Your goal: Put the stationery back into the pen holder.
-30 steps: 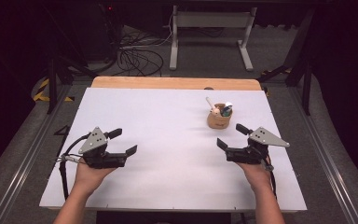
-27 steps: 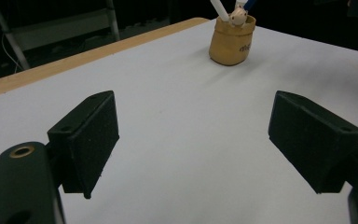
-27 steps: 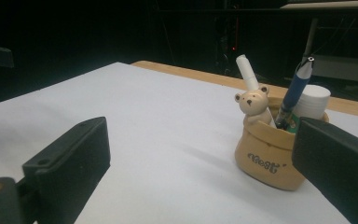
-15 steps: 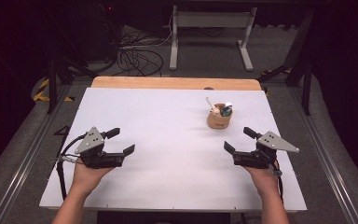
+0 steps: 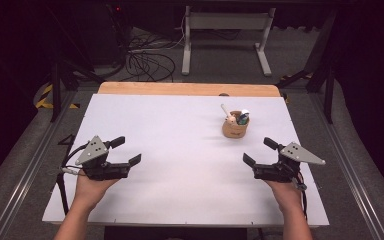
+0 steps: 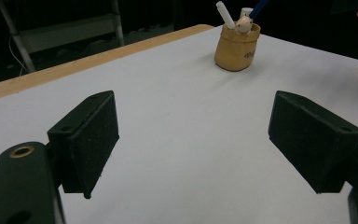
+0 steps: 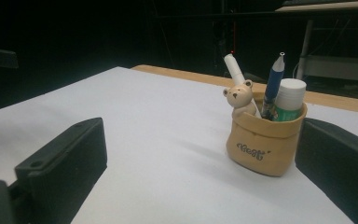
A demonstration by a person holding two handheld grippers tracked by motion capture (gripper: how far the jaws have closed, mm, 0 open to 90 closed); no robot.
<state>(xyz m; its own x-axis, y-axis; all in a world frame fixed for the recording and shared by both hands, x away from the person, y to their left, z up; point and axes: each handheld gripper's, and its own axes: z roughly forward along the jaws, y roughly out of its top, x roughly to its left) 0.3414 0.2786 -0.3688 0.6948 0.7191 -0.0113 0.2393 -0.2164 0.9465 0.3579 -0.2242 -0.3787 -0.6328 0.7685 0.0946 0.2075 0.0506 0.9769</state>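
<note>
**Both grippers spread and empty, pen holder standing ahead of the right one**

You hold your left gripper (image 5: 122,151) low over the white table (image 5: 180,150), near its left front part, with the jaws spread wide and nothing between them. In the left gripper view (image 6: 193,144) the two black pads frame bare white surface, and the tan pen holder (image 6: 237,46) sits far off toward the upper right.

Your right gripper (image 5: 260,151) hovers over the right front part of the table, its jaws also spread wide and empty. The pen holder (image 5: 235,126) stands upright just beyond it, toward the far edge, apart from both jaws. In the right gripper view (image 7: 200,163) the holder (image 7: 265,144) appears between the pads but farther out, closer to the right-hand pad, with dark lettering on its front.

Inside the holder you can see a small bear figure (image 7: 240,99) at the rim, a white marker (image 7: 237,71) leaning left, a blue pen (image 7: 274,84) standing up, and a white-capped tube (image 7: 289,100) with a green label. The wooden strip (image 5: 187,88) runs along the table's far edge.
</note>
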